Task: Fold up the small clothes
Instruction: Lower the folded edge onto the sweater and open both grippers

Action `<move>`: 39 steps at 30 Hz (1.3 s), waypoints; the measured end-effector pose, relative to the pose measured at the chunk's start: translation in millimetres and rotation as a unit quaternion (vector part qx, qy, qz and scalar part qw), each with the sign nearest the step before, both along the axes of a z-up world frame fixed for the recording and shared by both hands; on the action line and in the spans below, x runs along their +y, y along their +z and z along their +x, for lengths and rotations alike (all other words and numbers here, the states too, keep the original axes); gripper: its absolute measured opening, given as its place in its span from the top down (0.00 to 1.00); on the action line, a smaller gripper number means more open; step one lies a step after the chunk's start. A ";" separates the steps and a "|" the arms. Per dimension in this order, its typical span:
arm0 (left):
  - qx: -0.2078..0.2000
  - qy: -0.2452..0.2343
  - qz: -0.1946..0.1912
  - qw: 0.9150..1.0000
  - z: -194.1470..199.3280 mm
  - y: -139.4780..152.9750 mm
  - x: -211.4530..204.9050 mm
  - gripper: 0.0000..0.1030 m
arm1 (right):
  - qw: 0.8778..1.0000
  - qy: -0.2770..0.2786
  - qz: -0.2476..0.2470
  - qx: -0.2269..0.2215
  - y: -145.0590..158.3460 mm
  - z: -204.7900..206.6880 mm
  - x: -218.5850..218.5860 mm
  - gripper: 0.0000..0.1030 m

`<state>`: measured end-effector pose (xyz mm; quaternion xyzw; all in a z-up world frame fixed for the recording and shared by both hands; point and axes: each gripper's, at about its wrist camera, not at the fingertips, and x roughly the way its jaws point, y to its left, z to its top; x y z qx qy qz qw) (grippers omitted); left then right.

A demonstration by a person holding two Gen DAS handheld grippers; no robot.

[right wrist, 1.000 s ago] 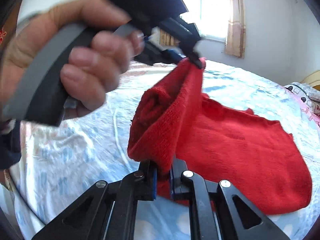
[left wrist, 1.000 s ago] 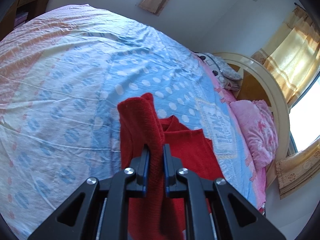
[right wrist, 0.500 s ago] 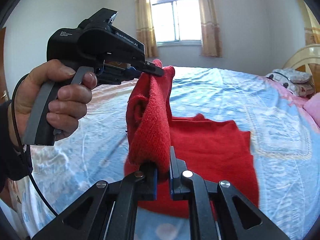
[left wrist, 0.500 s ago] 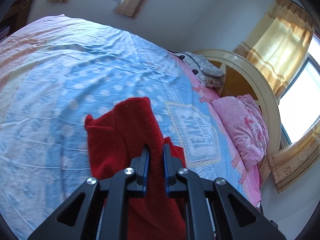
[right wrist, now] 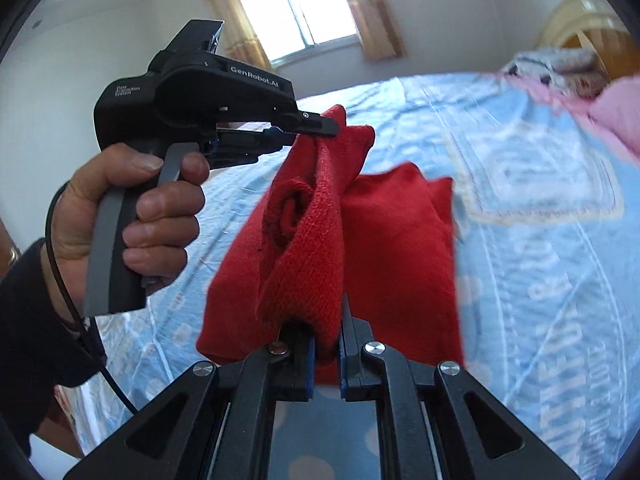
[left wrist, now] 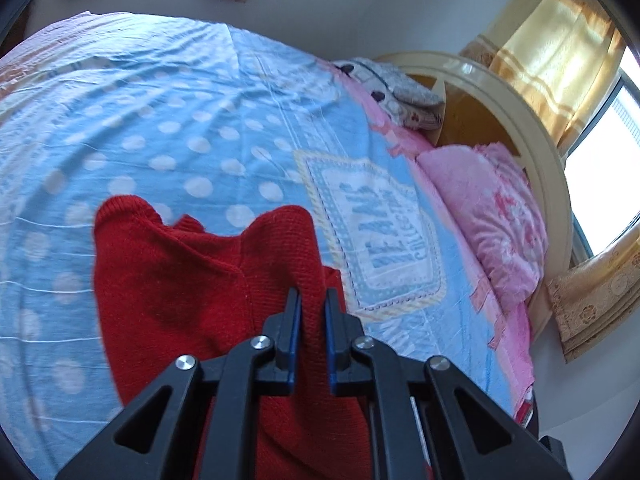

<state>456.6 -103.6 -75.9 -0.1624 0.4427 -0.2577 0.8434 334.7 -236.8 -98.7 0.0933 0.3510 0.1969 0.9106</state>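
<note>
Left gripper fingers clamped on red knit garment, raised over blue dotted bedspread, pink pillow beyond, right gripper pinching another fold of it, left hand squeezing handle.

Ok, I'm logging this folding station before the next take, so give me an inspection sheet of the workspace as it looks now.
Surface: bed with a blue polka-dot sheet, lightly creased.
Job's things: one red knit garment, partly lifted off the sheet, the rest lying on it.
Clutter: pink pillow and a grey patterned cushion at the headboard end.
Grippers: left gripper shut on one part of the garment; right gripper shut on another part.
Cables: thin black cable running along the wrist of the hand that holds the left gripper.
Surroundings: cream headboard, yellow curtains, bright window.
</note>
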 end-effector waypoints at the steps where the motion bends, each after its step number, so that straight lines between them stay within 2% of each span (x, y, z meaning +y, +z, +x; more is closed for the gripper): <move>1: 0.001 -0.003 0.003 1.000 0.2 -1.7 -4.3 0.89 | 1.000 -0.004 0.004 0.005 -2.0 0.7 -4.3 0.93; 6: 0.001 -0.023 0.024 0.999 1.0 -10.2 -34.4 0.89 | 0.999 -0.011 0.033 0.035 -15.8 3.0 -21.1 0.93; 11: -0.017 -0.026 0.082 0.996 -6.8 -12.6 -57.1 0.84 | 0.996 -0.011 0.065 0.059 -28.7 6.6 -31.1 0.93; 13: -0.034 -0.029 0.098 0.994 -14.4 -7.7 -59.3 0.78 | 0.995 -0.009 0.078 0.066 -30.8 6.9 -36.0 0.93; 15: -0.060 -0.032 0.107 0.992 -29.0 1.1 -56.4 0.59 | 0.994 -0.009 0.085 0.070 -31.9 6.8 -40.0 0.93; 17: -0.084 -0.026 0.114 0.990 -40.9 7.8 -51.5 0.48 | 0.993 -0.010 0.092 0.075 -33.6 7.8 -43.3 0.93; 20: -0.112 -0.021 0.125 0.986 -59.3 12.7 -36.7 0.43 | 0.991 -0.007 0.108 0.083 -36.3 8.6 -48.3 0.93; 21: -0.119 -0.014 0.142 0.982 -68.2 10.2 -29.1 0.38 | 0.990 -0.003 0.110 0.084 -36.6 8.8 -49.3 0.93; 23: -0.135 -0.005 0.167 0.977 -81.4 3.0 -18.2 0.37 | 0.992 -0.006 0.100 0.080 -35.1 6.3 -53.9 0.91; 24: -0.146 0.004 0.188 0.971 -91.0 -2.7 -11.8 0.37 | 0.993 -0.009 0.091 0.073 -32.4 2.4 -57.2 0.89; 26: -0.159 0.018 0.214 0.964 -104.5 -12.5 -0.7 0.37 | 0.997 -0.025 0.061 0.046 -21.3 -6.1 -64.2 0.72; 27: -0.165 0.025 0.221 0.961 -112.2 -18.2 6.6 0.37 | 0.997 -0.038 0.052 0.031 -16.0 -9.7 -68.1 0.68; 29: -0.164 0.031 0.218 0.961 -121.3 -27.7 17.4 0.35 | 0.997 -0.066 0.051 0.003 -5.4 -15.7 -78.6 0.58; 31: -0.157 0.038 0.205 0.965 -124.4 -38.6 25.7 0.27 | 0.995 -0.083 0.062 -0.010 5.3 -10.7 -85.0 0.57; 35: -0.143 0.044 0.180 0.972 -120.5 -49.6 29.1 0.24 | 0.995 -0.064 0.070 0.007 19.6 20.5 -70.8 0.57; 39: -0.150 0.059 0.161 0.974 -121.0 -56.4 34.0 0.16 | 0.995 -0.045 0.058 0.064 13.7 74.5 -50.5 0.57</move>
